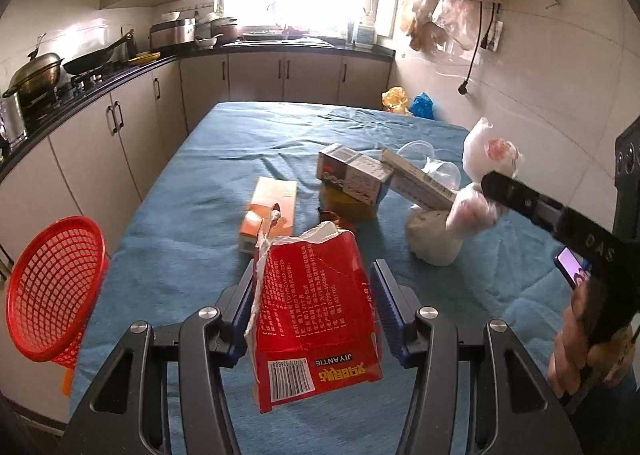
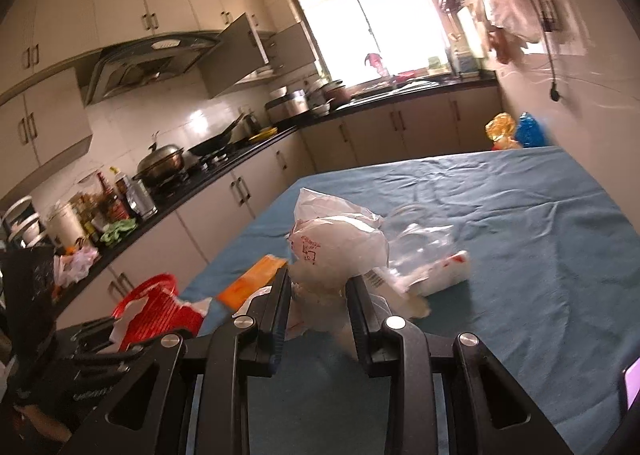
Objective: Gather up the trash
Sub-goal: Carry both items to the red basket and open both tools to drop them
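My left gripper [image 1: 316, 295] is shut on a torn red carton [image 1: 316, 319], which hangs above the blue-clothed table [image 1: 192, 255]. A red mesh basket [image 1: 52, 291] stands tilted at the table's left edge. My right gripper [image 2: 318, 295] is shut on a crumpled white plastic bag [image 2: 340, 247]. In the left wrist view that bag [image 1: 488, 171] shows at the right, held above the table by the right gripper [image 1: 494, 185]. The red carton [image 2: 160, 315] and the basket [image 2: 158, 285] appear low left in the right wrist view.
On the table lie an orange box [image 1: 272, 211], a grey carton [image 1: 352, 175], a long narrow box [image 1: 420, 185], a clear plastic cup [image 1: 438, 171] and a white lump of bag [image 1: 432, 243]. Kitchen counters with pots [image 1: 36, 75] run along the left and far walls.
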`<state>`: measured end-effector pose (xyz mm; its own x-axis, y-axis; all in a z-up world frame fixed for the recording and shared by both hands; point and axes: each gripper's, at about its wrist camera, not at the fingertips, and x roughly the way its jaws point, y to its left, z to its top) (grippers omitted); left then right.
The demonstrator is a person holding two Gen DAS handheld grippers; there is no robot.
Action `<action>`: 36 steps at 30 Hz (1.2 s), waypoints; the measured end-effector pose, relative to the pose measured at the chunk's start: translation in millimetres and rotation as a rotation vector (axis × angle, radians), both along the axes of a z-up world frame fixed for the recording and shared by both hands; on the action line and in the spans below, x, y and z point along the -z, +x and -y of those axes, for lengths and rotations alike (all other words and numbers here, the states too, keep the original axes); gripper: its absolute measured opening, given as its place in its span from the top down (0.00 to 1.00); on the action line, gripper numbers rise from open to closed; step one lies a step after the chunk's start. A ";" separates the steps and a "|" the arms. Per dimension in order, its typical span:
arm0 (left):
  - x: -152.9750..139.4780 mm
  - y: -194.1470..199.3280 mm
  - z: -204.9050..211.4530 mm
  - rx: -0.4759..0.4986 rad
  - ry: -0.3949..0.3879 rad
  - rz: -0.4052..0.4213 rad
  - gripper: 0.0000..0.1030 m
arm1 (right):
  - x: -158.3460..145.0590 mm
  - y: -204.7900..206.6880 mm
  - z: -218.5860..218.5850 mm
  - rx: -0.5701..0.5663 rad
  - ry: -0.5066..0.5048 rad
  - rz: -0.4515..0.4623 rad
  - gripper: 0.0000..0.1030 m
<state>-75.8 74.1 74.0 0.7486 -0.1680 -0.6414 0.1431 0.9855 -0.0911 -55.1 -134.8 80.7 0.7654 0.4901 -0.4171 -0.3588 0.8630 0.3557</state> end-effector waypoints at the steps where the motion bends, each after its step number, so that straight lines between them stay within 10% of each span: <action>1: 0.1 -1.0 -1.6 -0.003 -0.002 0.001 0.49 | 0.0 -1.2 -4.4 -0.011 -0.003 -0.005 0.70; 36: -6.2 -19.2 -114.4 -0.192 -0.105 0.046 0.48 | -4.0 2.0 -119.0 -0.242 -0.135 -0.066 0.70</action>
